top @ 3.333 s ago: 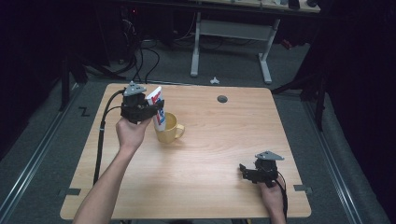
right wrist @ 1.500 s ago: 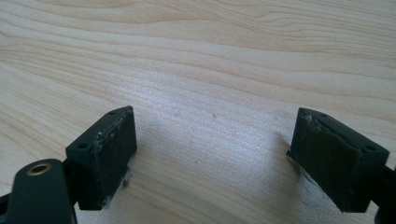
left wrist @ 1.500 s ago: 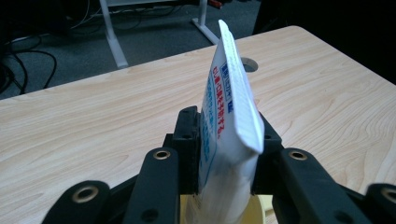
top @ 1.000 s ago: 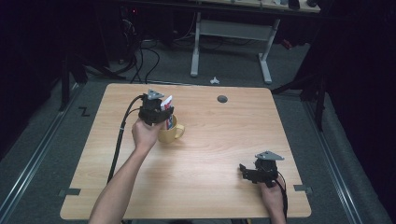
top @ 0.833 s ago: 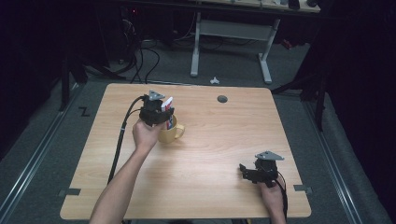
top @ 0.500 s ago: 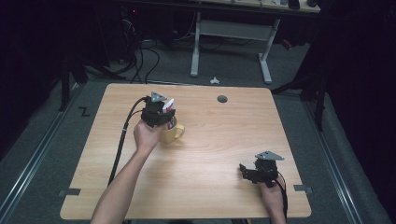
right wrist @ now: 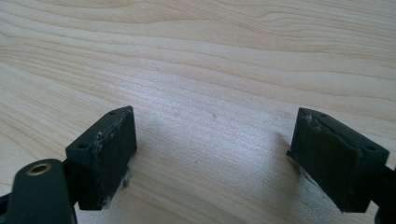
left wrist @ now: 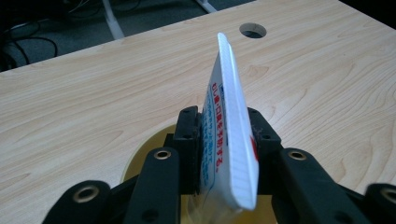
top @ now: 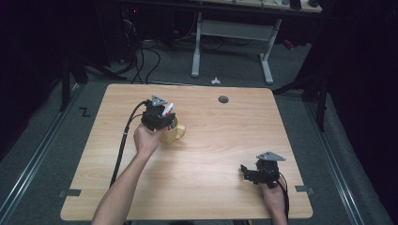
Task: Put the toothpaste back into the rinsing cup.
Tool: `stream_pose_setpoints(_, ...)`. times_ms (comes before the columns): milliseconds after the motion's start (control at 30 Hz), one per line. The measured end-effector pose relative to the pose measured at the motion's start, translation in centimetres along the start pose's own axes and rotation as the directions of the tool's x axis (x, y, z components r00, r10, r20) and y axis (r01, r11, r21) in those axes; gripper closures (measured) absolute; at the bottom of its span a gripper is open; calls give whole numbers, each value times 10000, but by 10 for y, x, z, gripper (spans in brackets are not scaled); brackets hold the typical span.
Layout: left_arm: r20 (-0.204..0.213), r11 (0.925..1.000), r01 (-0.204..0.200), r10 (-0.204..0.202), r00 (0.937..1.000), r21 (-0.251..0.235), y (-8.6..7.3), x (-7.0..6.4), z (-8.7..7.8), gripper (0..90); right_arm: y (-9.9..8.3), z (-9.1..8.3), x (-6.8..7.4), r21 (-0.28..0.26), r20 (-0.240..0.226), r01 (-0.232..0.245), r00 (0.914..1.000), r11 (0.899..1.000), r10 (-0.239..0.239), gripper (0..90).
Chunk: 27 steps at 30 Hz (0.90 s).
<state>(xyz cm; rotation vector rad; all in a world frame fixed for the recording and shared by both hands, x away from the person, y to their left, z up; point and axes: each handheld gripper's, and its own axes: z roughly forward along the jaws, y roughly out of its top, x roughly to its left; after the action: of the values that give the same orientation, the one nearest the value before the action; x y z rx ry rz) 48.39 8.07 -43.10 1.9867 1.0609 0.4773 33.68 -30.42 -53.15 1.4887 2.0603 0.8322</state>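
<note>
Tube point(left wrist: 229, 135) pinched by left gripper point(top: 162, 119), seemingly over mug point(top: 172, 134)

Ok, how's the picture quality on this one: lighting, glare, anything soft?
High view: table evenly lit, surroundings very dark. Left gripper view: the tube in the left claw is bright white, its near bottom edge soft, the small print too blurred to read. Right gripper view: sharp wood grain, a pale sheen between the open right claw jaws.

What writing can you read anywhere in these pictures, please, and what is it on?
Tube, held by the left hand-held gripper over the mug: red Japanese print down its side, too slanted and blurred to quote.
Table, mug, right hand-held gripper: no text.
</note>
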Motion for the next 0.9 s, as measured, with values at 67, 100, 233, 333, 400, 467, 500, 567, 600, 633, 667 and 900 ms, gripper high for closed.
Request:
stream_pose_setpoints(67,-21,10000,-15,15,10000,62,-1,0,1,706,0,0,0,6,0,-17,10000,10000,17,144)
stream_pose_setpoints(100,-36,10000,-3,4,10000,83,-2,0,1,708,0,0,0,1,0,-1,10000,10000,1,144)
stream_pose_setpoints(233,-22,10000,7,-7,10000,21,-2,-1,1,711,0,0,0,0,0,-3,10000,10000,3,144)
stream_pose_setpoints(333,-5,10000,-21,21,10000,27,-2,-1,-1,711,0,0,0,3,4,-25,10000,10000,25,144)
stream_pose_setpoints(400,29,10000,-66,66,10000,46,-3,-1,-1,710,0,0,0,1,-2,-3,10000,10000,3,144)
stream_pose_setpoints(467,70,9999,-97,97,9999,63,-3,-1,-2,709,0,0,0,1,4,-7,10000,10000,7,144)
stream_pose_setpoints(500,85,9999,-128,127,9999,78,-3,-2,-2,708,0,0,0,5,-3,-5,10000,10000,5,144)
stream_pose_setpoints(567,84,9998,-159,159,9998,88,-3,-2,-2,704,0,0,0,3,3,-26,10000,10000,26,144)
stream_pose_setpoints(600,81,9998,-164,163,9998,94,-3,-2,-2,704,0,0,0,3,3,-26,10000,10000,26,144)
stream_pose_setpoints(633,79,9998,-169,168,9998,96,-3,-2,-3,704,0,0,0,7,4,-25,10000,10000,25,144)
stream_pose_setpoints(667,78,9998,-172,171,9998,99,-4,-2,-3,703,0,0,0,1,3,-10,10000,10000,10,144)
stream_pose_setpoints(900,74,9998,-132,131,9999,169,-4,-2,-3,674,0,0,0,5,4,-25,10000,10000,25,144)
